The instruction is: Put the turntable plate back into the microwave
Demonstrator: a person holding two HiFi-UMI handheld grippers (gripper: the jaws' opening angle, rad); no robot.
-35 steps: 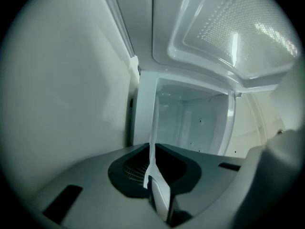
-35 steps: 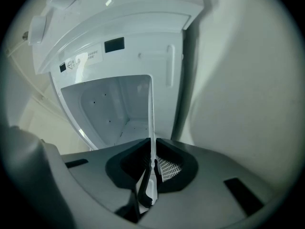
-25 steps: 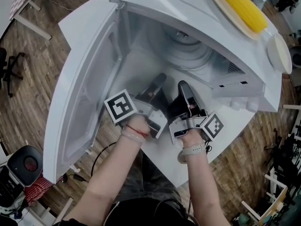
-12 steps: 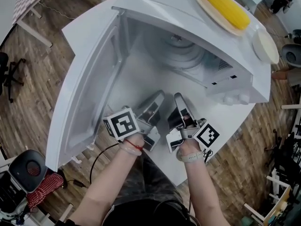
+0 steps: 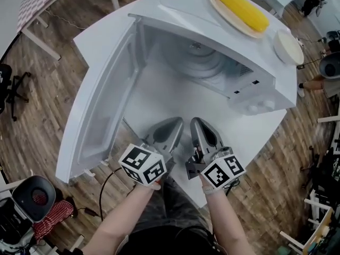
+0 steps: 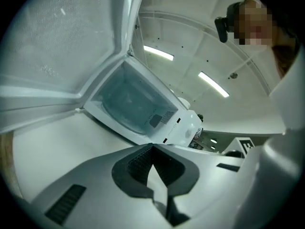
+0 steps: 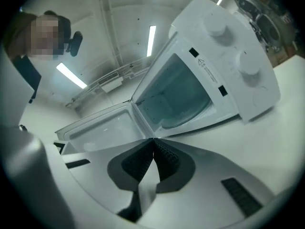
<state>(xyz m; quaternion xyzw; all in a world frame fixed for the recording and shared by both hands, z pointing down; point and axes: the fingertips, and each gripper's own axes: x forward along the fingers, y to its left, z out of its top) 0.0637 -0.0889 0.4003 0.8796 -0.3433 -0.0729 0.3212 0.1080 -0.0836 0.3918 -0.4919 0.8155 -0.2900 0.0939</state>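
The white microwave point(image 5: 212, 28) sits on the white tabletop point(image 5: 175, 97) with its door point(image 5: 98, 108) swung wide open to the person's left. The clear round glass turntable plate point(image 5: 195, 61) lies inside the cavity, flat on its floor, and neither tool touches it.

Both tools are held side by side near the tabletop's front edge, well apart from the microwave's opening, with their tips pointing toward it. The left tool point(image 5: 173, 125) is clenched: in the left gripper view its two dark ribbed pads point(image 6: 138, 163) meet at the tip, and nothing sits between them. The right tool point(image 5: 197, 125) is likewise clenched and empty; the right gripper view shows its pads point(image 7: 167, 159) pressed together at the front, with the open cavity and door beyond them. Each tool carries its marker cube at the rear, close to the person's hands.

On top of the microwave, a yellow corn cob point(image 5: 240, 7) lies on a pale oval plate point(image 5: 222, 10). Just beside it, toward the right edge of the top, rests a small round white dish point(image 5: 288, 47). The two control knobs on the microwave's front panel show in the right gripper view. A wooden floor point(image 5: 32, 116) surrounds the tabletop, and a black chair point(image 5: 31, 193) stands at the lower left.
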